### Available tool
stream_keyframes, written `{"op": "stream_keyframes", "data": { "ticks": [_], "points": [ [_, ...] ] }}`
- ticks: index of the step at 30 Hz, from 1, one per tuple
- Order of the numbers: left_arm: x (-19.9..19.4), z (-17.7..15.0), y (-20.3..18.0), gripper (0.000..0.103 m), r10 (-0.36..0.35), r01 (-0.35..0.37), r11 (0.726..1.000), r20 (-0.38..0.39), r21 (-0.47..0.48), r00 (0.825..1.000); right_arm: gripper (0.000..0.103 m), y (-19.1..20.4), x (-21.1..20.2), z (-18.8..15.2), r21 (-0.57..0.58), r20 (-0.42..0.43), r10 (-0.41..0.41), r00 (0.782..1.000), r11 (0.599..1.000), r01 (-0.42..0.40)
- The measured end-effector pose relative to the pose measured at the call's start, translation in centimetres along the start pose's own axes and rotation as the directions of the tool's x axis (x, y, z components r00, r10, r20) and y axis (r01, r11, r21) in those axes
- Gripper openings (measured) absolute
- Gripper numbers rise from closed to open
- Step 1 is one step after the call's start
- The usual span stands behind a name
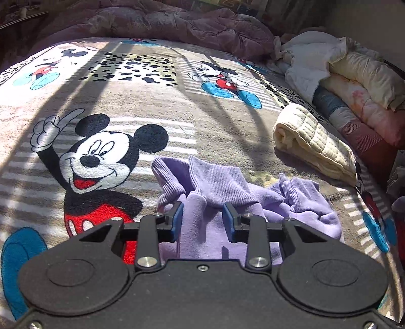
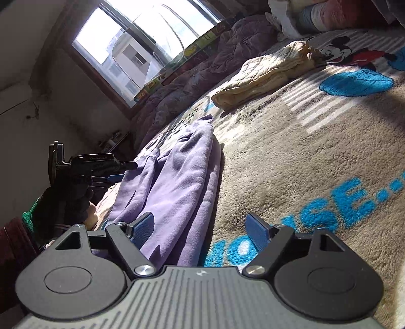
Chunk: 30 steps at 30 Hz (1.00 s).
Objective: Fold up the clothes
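A lilac sweatshirt lies crumpled on the cartoon-mouse blanket. My left gripper has its blue pads pressed against a raised fold of the cloth that fills the gap between them. In the right wrist view the sweatshirt stretches away along the bed, and the left gripper holds its far left edge. My right gripper is wide open low over the bed. Its left pad is over the near hem and its right pad is over bare blanket.
A folded cream quilted cloth lies right of the sweatshirt, also visible as the cream cloth. Rolled bedding and pillows pile along the right edge. A mauve duvet lies bunched at the back under a window. A gloved hand holds the left gripper.
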<state>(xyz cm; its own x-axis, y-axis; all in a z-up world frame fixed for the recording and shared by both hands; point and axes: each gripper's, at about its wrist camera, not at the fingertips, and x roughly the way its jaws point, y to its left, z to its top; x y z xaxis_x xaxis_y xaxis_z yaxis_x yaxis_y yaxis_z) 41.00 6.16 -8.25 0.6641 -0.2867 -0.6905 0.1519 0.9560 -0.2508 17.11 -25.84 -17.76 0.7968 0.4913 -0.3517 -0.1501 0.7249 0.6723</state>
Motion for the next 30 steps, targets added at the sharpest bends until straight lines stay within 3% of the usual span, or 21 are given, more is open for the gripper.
{"op": "stream_keyframes", "data": {
  "ticks": [2, 7, 12, 20, 30],
  "points": [
    [-0.6, -0.3, 0.1, 0.003, -0.019, 0.019, 1.000, 0.003, -0.010, 1.000, 0.080, 0.0, 0.0, 0.0, -0.001, 0.001, 0.002, 1.000, 1.000, -0.002],
    [-4.3, -0.7, 0.5, 0.003, -0.084, 0.086, 0.996, 0.055, -0.025, 0.995, 0.080, 0.2, -0.1, -0.2, -0.009, 0.007, -0.004, 1.000, 1.000, 0.004],
    [-9.5, -1.1, 1.7, 0.003, -0.084, 0.091, 0.995, 0.140, -0.048, 0.987, 0.080, 0.4, -0.3, -0.3, -0.016, 0.014, -0.015, 1.000, 1.000, 0.016],
    [-17.5, -3.1, 7.1, 0.003, 0.004, 0.030, 0.991, 0.250, -0.131, 0.968, 0.080, 0.6, -0.7, -0.5, -0.014, 0.028, -0.032, 0.999, 0.999, 0.033],
    [-23.4, -9.0, 15.0, 0.003, 0.163, -0.080, 0.956, 0.281, -0.284, 0.946, 0.080, 0.7, -0.9, -0.7, -0.019, 0.034, -0.046, 0.998, 0.999, 0.047]
  ]
}}
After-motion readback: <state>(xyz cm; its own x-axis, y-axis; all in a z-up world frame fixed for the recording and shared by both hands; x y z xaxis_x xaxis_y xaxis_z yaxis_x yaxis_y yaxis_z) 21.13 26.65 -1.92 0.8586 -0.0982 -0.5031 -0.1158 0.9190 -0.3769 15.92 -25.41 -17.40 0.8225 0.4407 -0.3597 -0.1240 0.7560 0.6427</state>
